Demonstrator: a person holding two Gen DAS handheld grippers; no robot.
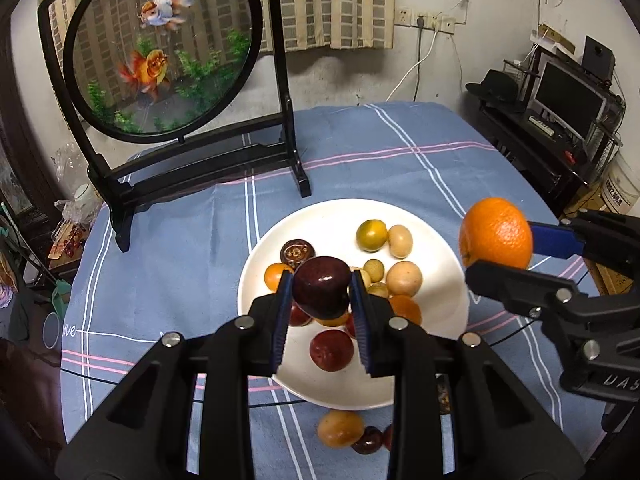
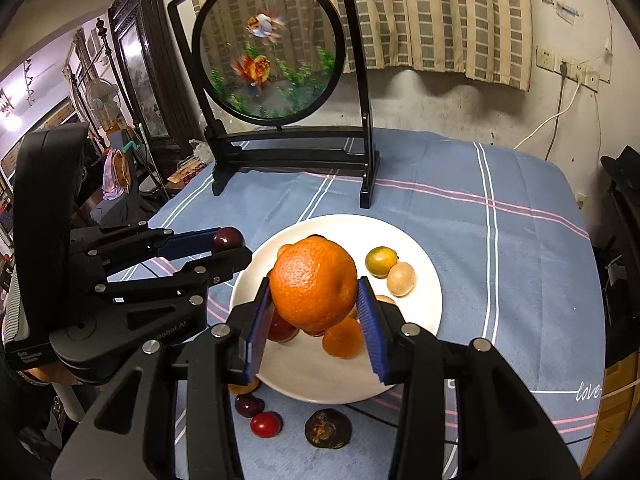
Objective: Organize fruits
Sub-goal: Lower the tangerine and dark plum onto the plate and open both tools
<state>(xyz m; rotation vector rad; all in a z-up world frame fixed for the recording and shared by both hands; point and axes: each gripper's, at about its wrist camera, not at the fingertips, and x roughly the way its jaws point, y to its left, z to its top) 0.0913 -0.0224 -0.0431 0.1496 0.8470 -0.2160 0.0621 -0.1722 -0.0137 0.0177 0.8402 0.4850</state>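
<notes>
A dark red fruit (image 1: 320,290) is pinched by the left tool (image 1: 320,292), angled downward above the white plate (image 1: 348,384). An orange (image 2: 314,282) is clamped in the right tool (image 2: 314,304), likewise tilted down over the plate on the tabletop (image 2: 500,240).

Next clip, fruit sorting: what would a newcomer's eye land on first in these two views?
Probably the big orange clamped in the right gripper above the white plate, and the dark red fruit pinched in the left gripper over the same plate. Behind them, a round goldfish screen in a black stand rises at the far side of the blue striped tablecloth, with a few loose fruits lying off the plate's near edge.
</notes>
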